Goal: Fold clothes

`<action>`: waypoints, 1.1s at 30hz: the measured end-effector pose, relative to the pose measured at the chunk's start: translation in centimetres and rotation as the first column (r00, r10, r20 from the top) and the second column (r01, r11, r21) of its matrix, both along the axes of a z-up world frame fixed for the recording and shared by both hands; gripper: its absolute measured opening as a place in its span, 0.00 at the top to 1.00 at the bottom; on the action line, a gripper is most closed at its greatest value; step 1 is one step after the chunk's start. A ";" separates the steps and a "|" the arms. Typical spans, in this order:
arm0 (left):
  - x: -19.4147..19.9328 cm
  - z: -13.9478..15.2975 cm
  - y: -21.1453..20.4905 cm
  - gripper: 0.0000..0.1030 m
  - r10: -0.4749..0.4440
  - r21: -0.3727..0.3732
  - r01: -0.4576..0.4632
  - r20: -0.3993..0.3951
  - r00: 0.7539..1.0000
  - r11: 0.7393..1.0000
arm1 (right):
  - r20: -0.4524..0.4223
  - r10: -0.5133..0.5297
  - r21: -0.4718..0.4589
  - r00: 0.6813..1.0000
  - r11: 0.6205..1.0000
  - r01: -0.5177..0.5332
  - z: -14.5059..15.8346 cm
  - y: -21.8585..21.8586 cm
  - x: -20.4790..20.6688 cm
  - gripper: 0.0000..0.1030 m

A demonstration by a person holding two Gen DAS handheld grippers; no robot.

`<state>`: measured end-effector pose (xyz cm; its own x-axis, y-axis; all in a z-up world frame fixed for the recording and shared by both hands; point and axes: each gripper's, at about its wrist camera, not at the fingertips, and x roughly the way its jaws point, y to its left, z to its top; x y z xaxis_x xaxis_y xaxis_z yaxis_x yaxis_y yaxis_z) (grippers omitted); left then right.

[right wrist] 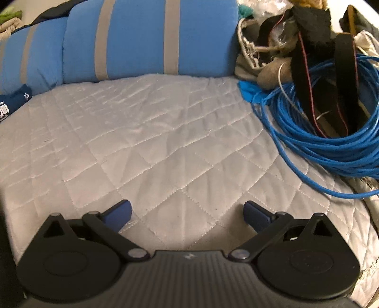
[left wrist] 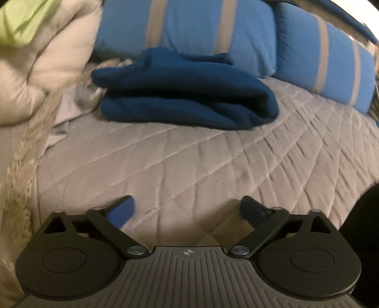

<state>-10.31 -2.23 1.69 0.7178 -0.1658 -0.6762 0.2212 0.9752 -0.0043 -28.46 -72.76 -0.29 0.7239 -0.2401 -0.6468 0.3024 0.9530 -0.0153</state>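
Note:
A dark blue garment [left wrist: 187,94] lies folded in a thick stack on the grey quilted bed cover [left wrist: 189,161], in front of the blue pillows. My left gripper [left wrist: 187,208] is open and empty, low over the cover and well short of the garment. My right gripper [right wrist: 187,213] is open and empty over bare quilt [right wrist: 142,132]. In the right wrist view only a corner of the dark blue garment [right wrist: 14,101], with white print, shows at the far left edge.
Blue pillows with grey stripes [left wrist: 189,28] [right wrist: 142,40] line the back. A cream comforter [left wrist: 47,66] and a lime green cloth [left wrist: 23,21] pile at the left. A coil of blue cable [right wrist: 331,132], black straps [right wrist: 305,78] and clutter sit at the right.

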 end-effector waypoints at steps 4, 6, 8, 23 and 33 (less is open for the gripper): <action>0.1 -0.3 -0.2 0.00 0.005 -0.001 -0.005 0.037 0.999 1.000 | 0.033 -0.026 -0.007 0.999 1.000 0.027 -0.3 0.2 -0.2 0.01; 0.5 -0.3 -0.2 0.00 0.001 0.001 -0.001 0.042 0.999 1.000 | 0.023 -0.046 -0.003 0.999 0.999 0.046 -0.2 0.3 0.2 0.01; 1.0 -0.3 -0.3 0.00 -0.003 0.005 0.003 0.040 0.999 1.000 | 0.012 -0.066 0.003 0.998 0.998 0.066 -0.1 0.2 0.9 0.01; 6.3 0.0 -1.5 0.00 -0.010 0.048 0.011 -0.027 1.000 0.999 | -0.028 -0.107 0.010 0.994 0.994 0.107 0.0 -0.8 5.6 0.01; 9.7 -0.3 -2.3 0.00 -0.025 0.046 0.027 -0.056 0.998 0.999 | -0.061 -0.080 0.049 0.995 0.995 0.084 0.4 -2.4 8.4 0.01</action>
